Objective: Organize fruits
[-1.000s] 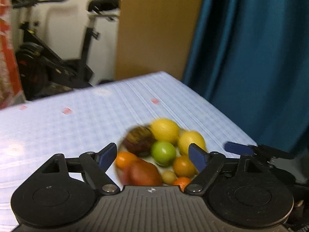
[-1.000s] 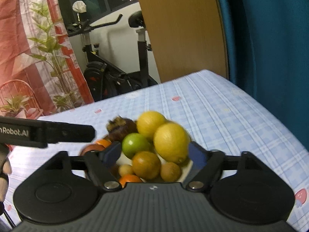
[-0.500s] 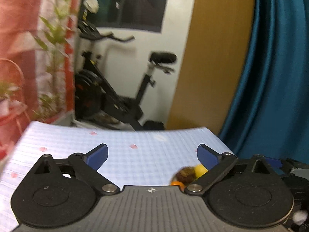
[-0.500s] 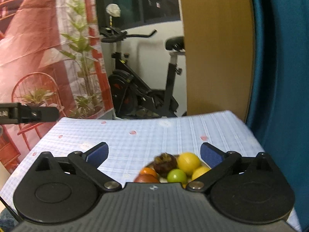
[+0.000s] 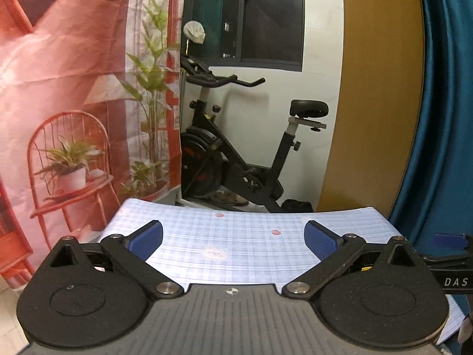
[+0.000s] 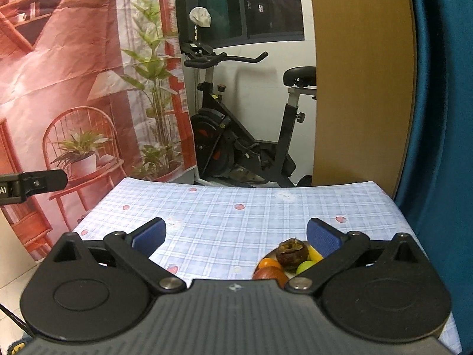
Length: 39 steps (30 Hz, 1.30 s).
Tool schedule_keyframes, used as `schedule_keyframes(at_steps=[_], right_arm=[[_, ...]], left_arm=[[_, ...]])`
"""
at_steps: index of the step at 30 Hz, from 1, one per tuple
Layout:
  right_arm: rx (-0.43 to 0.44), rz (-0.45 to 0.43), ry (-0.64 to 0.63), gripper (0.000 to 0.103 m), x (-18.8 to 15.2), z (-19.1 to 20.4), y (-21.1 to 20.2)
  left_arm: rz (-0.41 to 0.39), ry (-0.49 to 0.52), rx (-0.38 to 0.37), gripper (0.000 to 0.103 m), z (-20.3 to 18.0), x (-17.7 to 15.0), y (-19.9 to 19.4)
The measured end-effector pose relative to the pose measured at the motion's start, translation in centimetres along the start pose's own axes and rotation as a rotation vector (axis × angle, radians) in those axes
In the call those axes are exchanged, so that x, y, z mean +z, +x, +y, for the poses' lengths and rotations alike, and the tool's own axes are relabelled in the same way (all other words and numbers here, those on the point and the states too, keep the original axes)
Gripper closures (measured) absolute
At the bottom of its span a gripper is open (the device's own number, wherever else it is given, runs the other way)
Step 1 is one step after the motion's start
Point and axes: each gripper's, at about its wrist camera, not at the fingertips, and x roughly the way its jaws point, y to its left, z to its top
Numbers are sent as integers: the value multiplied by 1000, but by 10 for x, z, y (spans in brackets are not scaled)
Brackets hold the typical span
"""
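In the right wrist view a pile of fruit lies on a plate, low and right of centre: a dark mangosteen, an orange fruit, a reddish fruit, a green lime and a yellow fruit. My right gripper is open and empty, held above the table with the pile by its right finger. My left gripper is open and empty; no fruit shows in its view. The right gripper's tip shows at the right edge of the left wrist view.
The table wears a blue checked cloth with small strawberry prints. Beyond its far edge stand an exercise bike, a red printed backdrop, a wooden panel and a blue curtain on the right.
Both grippers have pulled back and tilted up from the fruit pile. The fruit has dropped out of the left view and sunk low in the right view.
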Motion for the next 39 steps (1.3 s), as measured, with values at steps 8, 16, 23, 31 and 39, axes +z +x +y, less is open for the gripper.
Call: schedule_keyframes(at_steps=[8,16,23,31,39], right_arm=[[11,-2,-29,0,2,14,-2],[4,-4,-30,0,0,12,-4],[1,-10,-47,0,1,16,-5],[5,-10,-53,0,0,15,-6],[7,-6,-52,0,0,15,-7]], left_arm=[[-43,15,94,0,2,0,-13],[-43,-1,100,0,-4,-2,-13],[-29,-8,108,0,-4,-7,-13],[-12,-29,103,0,-1,-8,-13],[0,-33,97,0,0,-9,-13]])
